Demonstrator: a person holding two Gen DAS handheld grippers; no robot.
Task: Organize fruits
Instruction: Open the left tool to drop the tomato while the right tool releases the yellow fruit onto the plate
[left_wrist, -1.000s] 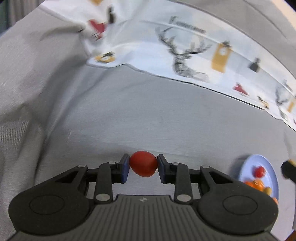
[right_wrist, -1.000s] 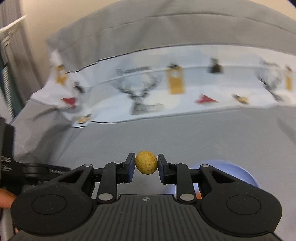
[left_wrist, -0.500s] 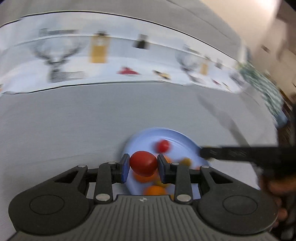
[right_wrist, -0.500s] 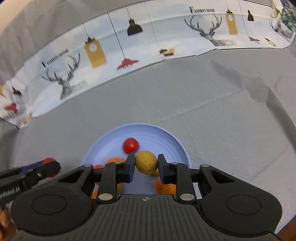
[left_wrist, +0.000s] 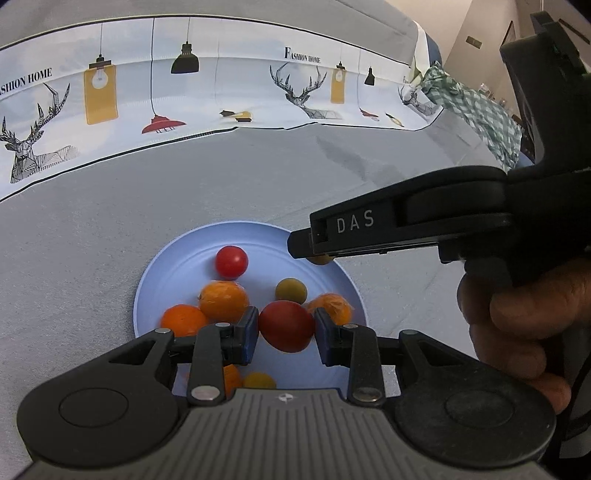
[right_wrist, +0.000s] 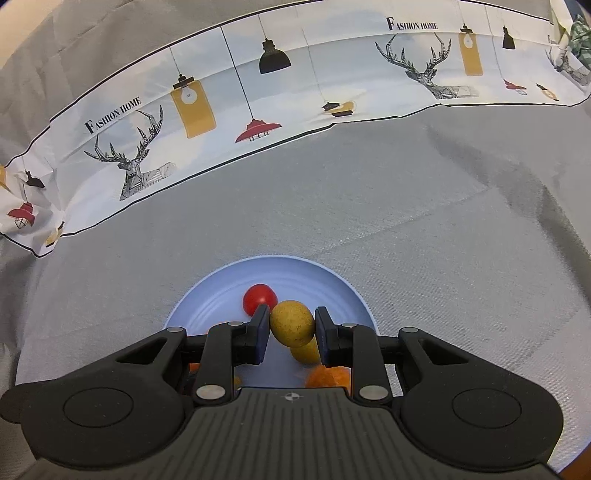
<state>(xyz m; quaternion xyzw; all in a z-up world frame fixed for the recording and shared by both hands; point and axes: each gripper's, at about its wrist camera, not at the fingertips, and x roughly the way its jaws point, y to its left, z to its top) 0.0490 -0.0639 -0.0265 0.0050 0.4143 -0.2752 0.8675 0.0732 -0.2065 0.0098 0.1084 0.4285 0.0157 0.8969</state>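
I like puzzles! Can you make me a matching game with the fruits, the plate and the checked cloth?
Things:
1. big dark red round fruit
2. speckled yellow round fruit
3. small bright red round fruit
4. green checked cloth

Places:
A. lying on the light blue round plate
B. far right, off the plate
C. held in the right gripper
D. held in the left gripper

Pairs: 1-D, 2-C, 3-A, 4-B

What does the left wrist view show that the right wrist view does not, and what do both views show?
Only the left wrist view shows the left gripper shut on a dark red oval fruit, the right gripper from the side, and the person's hand holding it.

Only the right wrist view shows the right gripper head-on, shut on a speckled yellow round fruit.

Both show the round light-blue plate, the small bright red fruit on it, and the printed white cloth.
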